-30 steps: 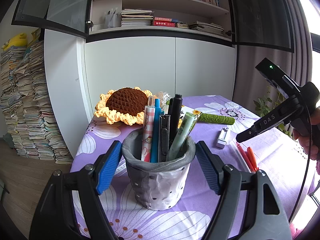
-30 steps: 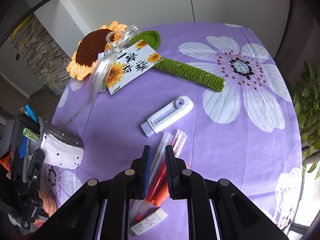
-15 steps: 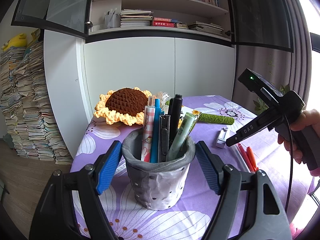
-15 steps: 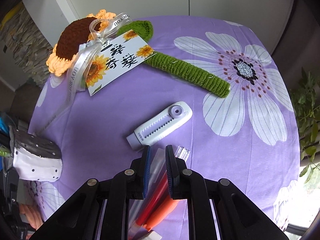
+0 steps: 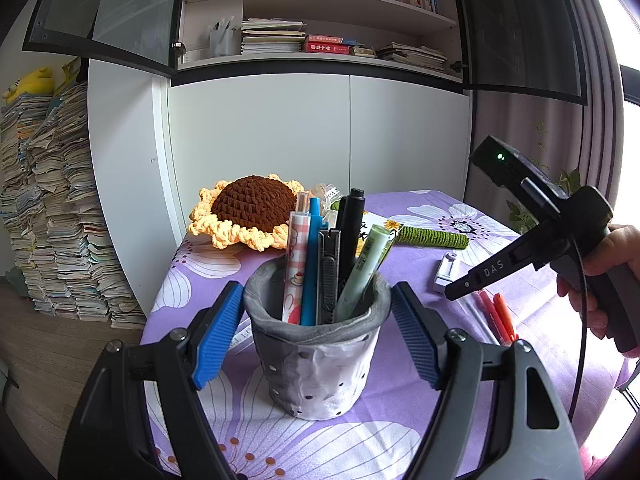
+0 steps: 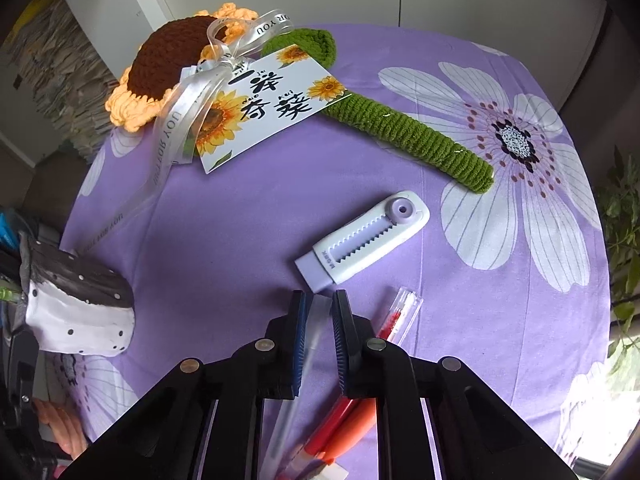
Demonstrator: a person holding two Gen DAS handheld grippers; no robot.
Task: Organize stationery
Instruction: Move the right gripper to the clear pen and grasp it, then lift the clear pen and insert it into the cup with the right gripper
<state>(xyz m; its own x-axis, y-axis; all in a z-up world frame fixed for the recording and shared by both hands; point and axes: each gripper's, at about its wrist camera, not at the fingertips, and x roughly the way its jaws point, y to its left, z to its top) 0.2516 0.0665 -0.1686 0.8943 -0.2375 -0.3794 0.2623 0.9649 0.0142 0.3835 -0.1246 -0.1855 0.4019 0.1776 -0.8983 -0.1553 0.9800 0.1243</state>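
A grey and white dotted pen holder (image 5: 316, 340) with several pens stands between the fingers of my open left gripper (image 5: 316, 336), which do not touch it. It also shows at the left of the right wrist view (image 6: 76, 312). My right gripper (image 6: 320, 312) hangs over the table with its jaws a narrow gap apart, above a frosted clear pen (image 6: 308, 344). A red pen (image 6: 394, 320) and orange markers (image 6: 352, 428) lie beside it. A white and lilac retractable eraser (image 6: 364, 248) lies just beyond the fingertips.
A crocheted sunflower (image 6: 168, 64) with green stem (image 6: 420, 140), ribbon and printed card (image 6: 264, 104) lies at the far side of the purple flowered tablecloth (image 6: 240, 240). White cabinets and bookshelves (image 5: 320, 40) stand behind; stacked papers (image 5: 52, 220) at left.
My right gripper has moved forward and down toward the eraser and the pens. The left gripper and pen holder have not moved.
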